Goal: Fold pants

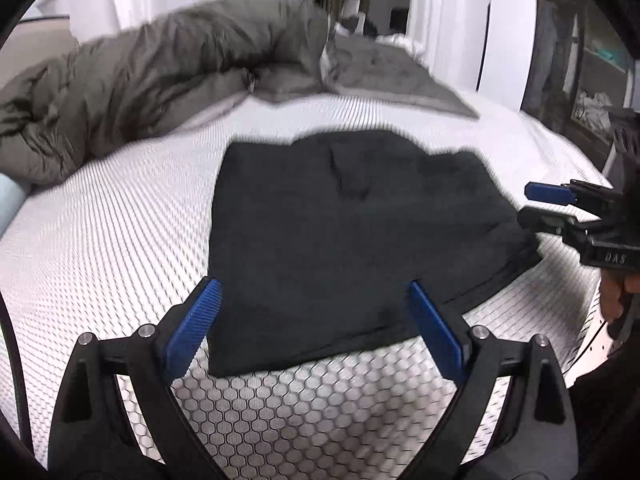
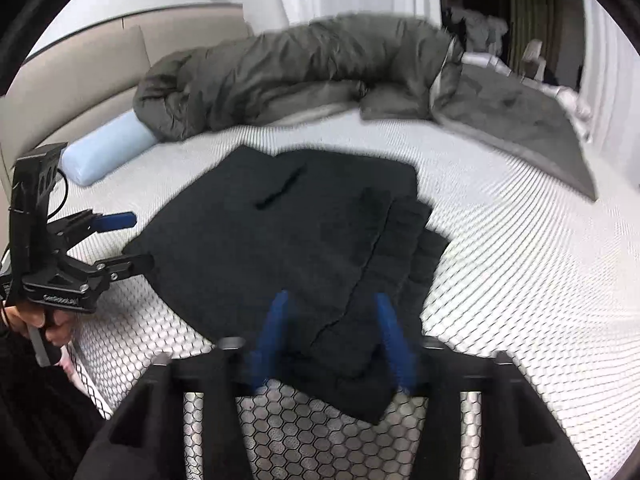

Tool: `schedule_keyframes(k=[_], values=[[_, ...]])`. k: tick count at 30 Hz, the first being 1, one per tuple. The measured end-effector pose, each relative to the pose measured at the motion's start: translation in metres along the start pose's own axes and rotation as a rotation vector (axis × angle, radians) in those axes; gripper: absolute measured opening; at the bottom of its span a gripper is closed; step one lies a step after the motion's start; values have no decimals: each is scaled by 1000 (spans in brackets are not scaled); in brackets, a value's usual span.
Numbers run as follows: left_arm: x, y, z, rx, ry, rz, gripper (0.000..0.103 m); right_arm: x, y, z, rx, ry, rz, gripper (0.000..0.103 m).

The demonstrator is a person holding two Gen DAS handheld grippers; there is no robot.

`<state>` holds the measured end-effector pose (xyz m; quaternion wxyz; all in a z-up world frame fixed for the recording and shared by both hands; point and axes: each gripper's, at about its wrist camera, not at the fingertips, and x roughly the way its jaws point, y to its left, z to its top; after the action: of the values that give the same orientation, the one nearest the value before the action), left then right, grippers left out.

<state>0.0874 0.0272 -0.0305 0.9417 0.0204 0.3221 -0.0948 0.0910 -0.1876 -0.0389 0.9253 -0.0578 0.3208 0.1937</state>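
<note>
The black pants (image 1: 340,232) lie folded into a compact stack on the white honeycomb mattress (image 1: 120,240); they also show in the right wrist view (image 2: 288,248), with layered edges at the right. My left gripper (image 1: 314,292) is open and empty, hovering over the stack's near edge. It shows from the side in the right wrist view (image 2: 140,240). My right gripper (image 2: 332,300) is open and empty, blurred, above the stack's near corner. It shows at the right in the left wrist view (image 1: 524,204), beside the pants' right edge.
A grey-green duvet (image 1: 140,80) is bunched along the far side of the bed. A grey blanket (image 2: 520,120) lies at the far right. A light blue bolster (image 2: 104,156) sits at the far left. White curtains hang behind.
</note>
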Motion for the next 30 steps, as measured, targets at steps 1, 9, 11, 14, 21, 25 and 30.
schedule_keyframes(k=[1,9,11,14,21,25,30], values=[[-9,-2,2,-10,-34,1,98,-6,-1,3,-1,-38,-12,78],[-56,-12,0,-65,-201,14,102,-40,4,-14,16,-179,-50,103],[-56,-15,3,-70,-214,19,102,-47,13,-16,-34,-216,-66,103],[-54,-20,3,-60,-221,30,102,-59,19,-16,-52,-279,-43,103],[-39,-20,-1,-33,-191,38,102,-58,20,-14,-26,-289,-16,103],[-39,-22,-2,-21,-196,39,102,-57,21,-13,-28,-285,-10,103],[-39,-24,-2,-21,-202,47,102,-58,22,-13,-25,-292,-10,103]])
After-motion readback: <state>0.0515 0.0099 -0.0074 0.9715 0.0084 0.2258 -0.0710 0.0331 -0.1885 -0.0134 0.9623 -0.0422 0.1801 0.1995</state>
